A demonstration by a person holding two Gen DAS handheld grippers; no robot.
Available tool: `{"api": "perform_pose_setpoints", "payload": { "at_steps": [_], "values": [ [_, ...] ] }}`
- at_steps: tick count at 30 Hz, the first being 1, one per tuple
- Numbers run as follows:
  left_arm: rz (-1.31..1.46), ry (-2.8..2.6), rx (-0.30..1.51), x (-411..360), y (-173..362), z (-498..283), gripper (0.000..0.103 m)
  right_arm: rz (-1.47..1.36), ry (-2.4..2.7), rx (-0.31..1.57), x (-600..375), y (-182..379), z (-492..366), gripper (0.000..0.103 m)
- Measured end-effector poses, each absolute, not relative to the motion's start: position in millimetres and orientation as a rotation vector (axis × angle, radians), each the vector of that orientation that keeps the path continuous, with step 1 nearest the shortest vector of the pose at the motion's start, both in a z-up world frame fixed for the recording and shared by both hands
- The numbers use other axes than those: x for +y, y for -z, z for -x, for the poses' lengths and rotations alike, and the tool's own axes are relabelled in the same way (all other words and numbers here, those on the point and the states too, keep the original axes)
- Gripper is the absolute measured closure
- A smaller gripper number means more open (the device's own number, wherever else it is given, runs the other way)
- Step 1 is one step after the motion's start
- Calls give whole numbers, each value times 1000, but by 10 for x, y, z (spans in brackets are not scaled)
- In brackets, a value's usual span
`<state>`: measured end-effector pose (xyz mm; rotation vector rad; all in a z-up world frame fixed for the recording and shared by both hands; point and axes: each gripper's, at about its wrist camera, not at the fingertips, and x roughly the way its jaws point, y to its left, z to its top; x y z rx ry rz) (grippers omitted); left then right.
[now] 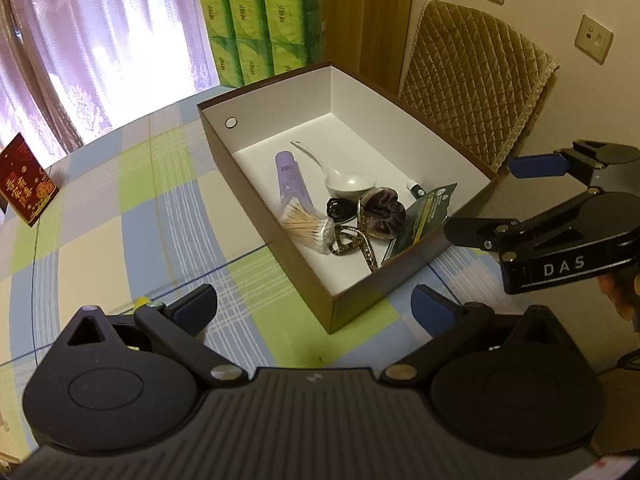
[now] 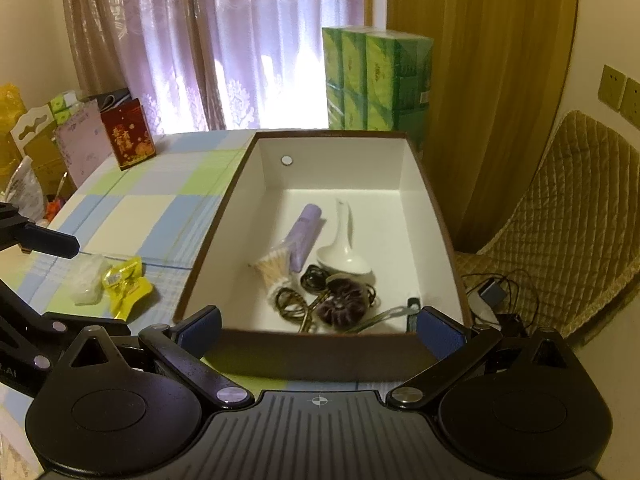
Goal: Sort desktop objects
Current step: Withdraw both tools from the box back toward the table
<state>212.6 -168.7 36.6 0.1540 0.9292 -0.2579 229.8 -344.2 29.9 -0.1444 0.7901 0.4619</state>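
The brown cardboard box (image 1: 276, 240) with a white interior stands on the checked tablecloth (image 1: 120, 216). Its contents are grouped toward the near end: a lilac tube (image 1: 292, 182), a white ceramic spoon (image 1: 340, 178), a bundle of cotton swabs (image 1: 308, 226), a dark purple scrunchie (image 1: 382, 214), a patterned hair tie (image 1: 356, 246), a black coiled item (image 1: 340, 208) and a dark green sachet (image 1: 424, 216) leaning against the near wall. The left gripper (image 1: 312, 310) hovers above the tablecloth just beside the box's near corner, jaws spread wide and holding nothing. The right gripper (image 2: 318, 326) is positioned at the box's near wall, jaws likewise spread wide and empty; in the left wrist view it appears beside the box's right corner (image 1: 520, 196). Two items lie on the tablecloth outside the box, to its left in the right wrist view: a yellow foil packet (image 2: 126, 286) and, touching it, a translucent white packet (image 2: 88, 280). A red card (image 2: 128, 138) stands at the far table edge. Green tissue packs (image 2: 376, 80) are stacked behind the box.
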Motion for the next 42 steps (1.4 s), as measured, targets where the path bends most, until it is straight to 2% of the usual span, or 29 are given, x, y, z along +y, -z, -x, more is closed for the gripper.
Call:
{"api": "perform_pose_setpoints", "payload": {
  "at_steps": [17, 42],
  "values": [
    [-72, 202, 975, -1304, -256, -1773, 1, 133, -504, 857, -3089, -148, -1989, 2],
    [47, -36, 1038, -177, 21, -1278, 1, 163, -674, 940, -2077, 215, -1757, 2]
  ]
}}
